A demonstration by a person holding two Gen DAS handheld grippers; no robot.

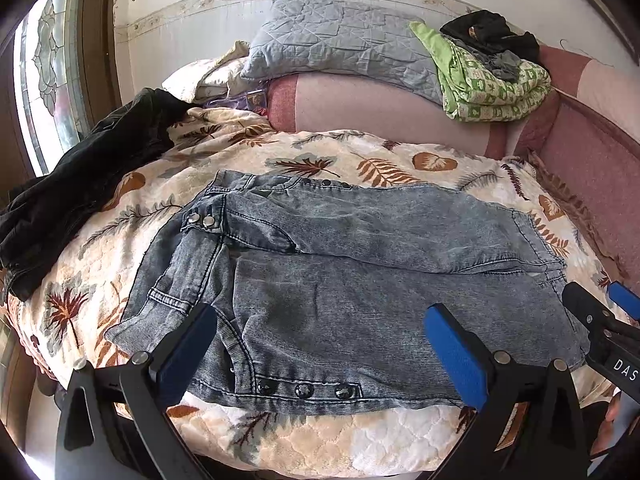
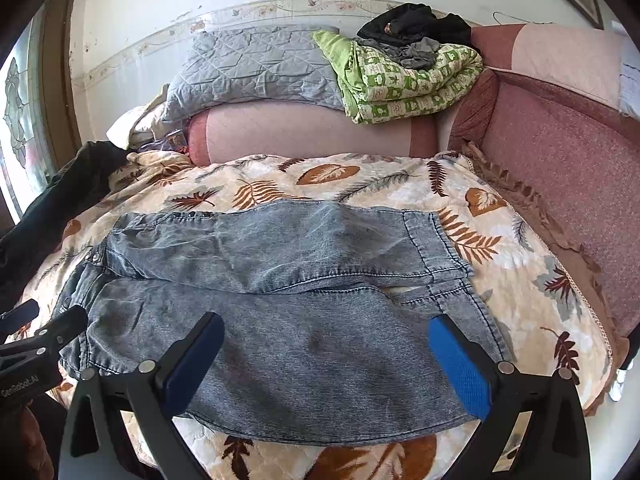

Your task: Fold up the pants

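Two grippers hover with fingers spread wide: our left gripper (image 1: 324,344) and right gripper (image 2: 326,354) hold nothing. Just ahead of both, the grey jeans (image 2: 280,280) lie flat on the leaf-print blanket (image 2: 520,264), legs side by side.

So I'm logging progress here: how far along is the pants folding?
Done: the jeans lie flat on the leaf-print blanket, legs side by side. In hand: nothing; the left gripper and right gripper hover over the near leg, jaws open. Left: every fold.
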